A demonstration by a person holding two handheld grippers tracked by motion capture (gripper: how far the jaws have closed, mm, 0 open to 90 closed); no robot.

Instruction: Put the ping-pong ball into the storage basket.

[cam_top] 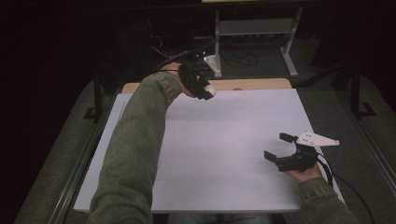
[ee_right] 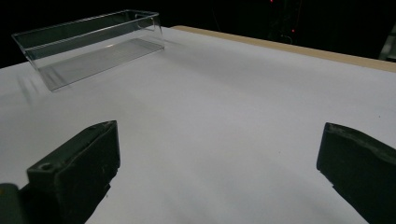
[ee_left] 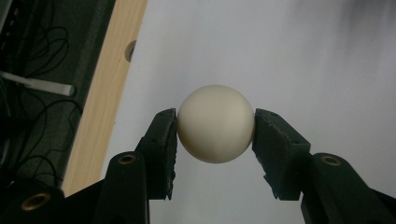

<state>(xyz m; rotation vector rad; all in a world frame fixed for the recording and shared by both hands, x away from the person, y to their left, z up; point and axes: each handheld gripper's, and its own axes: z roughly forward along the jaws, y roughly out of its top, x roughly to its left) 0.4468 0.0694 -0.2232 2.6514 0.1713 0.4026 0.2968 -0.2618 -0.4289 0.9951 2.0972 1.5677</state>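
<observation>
Ball [ee_left: 215, 123] clamped in left tool [ee_left: 215, 135], above table [cam_top: 224, 140].

White table [ee_right: 224, 121], clear tray [ee_right: 88, 46]

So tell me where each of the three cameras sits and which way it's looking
High view: above the near edge, facing forward and down on the white table; both sleeves, left gripper and right gripper show.
Left gripper view: rides that gripper, looking along its fingers, which clamp the white ball.
Right gripper view: low, looking across the table toward a clear plastic tray; its fingers are apart.
Shared: high and left gripper views both show the ball.
</observation>
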